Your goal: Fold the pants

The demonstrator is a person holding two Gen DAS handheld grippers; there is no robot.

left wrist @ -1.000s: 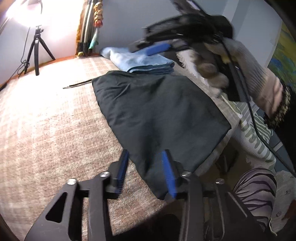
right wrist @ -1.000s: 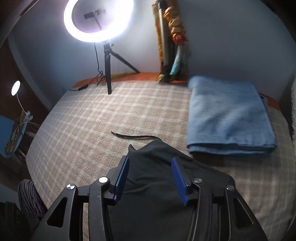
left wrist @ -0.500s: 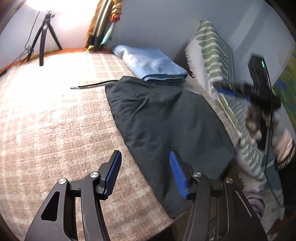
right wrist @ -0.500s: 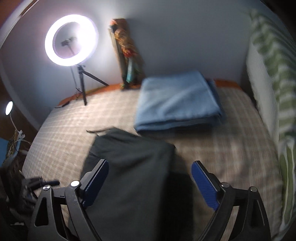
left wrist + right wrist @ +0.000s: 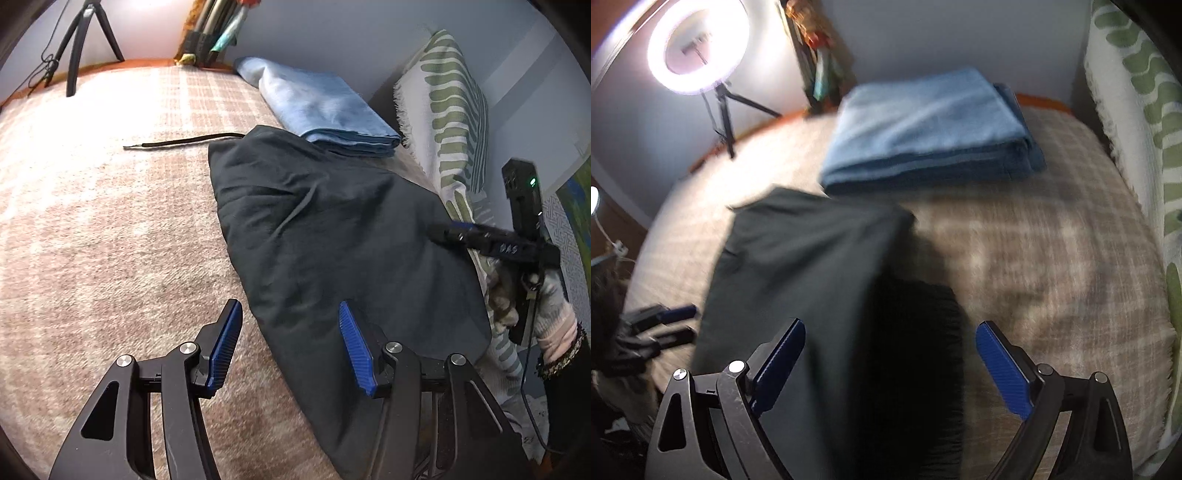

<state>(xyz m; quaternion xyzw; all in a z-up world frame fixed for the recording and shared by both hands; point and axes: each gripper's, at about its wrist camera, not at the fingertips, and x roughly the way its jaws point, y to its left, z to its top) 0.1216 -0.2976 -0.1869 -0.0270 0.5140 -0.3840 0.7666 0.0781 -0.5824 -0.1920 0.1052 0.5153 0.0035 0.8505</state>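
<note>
Dark folded pants (image 5: 332,229) lie on the plaid bed cover (image 5: 92,221), their near end hanging over the bed's edge. My left gripper (image 5: 291,332) hovers open over the pants' near left edge, with cloth below the gap and no pad touching it. A gloved hand holds my right gripper (image 5: 480,240) low at the pants' right side. In the blurred right wrist view that gripper (image 5: 890,350) stands wide open above the right edge of the pants (image 5: 798,266), gripping nothing. At the far left of that view is the left gripper (image 5: 665,321).
A folded blue blanket (image 5: 325,107) lies just beyond the pants, near the wall. A black cord (image 5: 184,142) trails from the pants' far corner. A green-striped pillow (image 5: 450,110) leans on the right. A ring light (image 5: 698,48) on a tripod stands at the far left corner.
Both grippers' jaws have spread, the right one much wider. The right gripper has come down from above the pants' far end to their right edge. The left gripper has shifted along the near edge.
</note>
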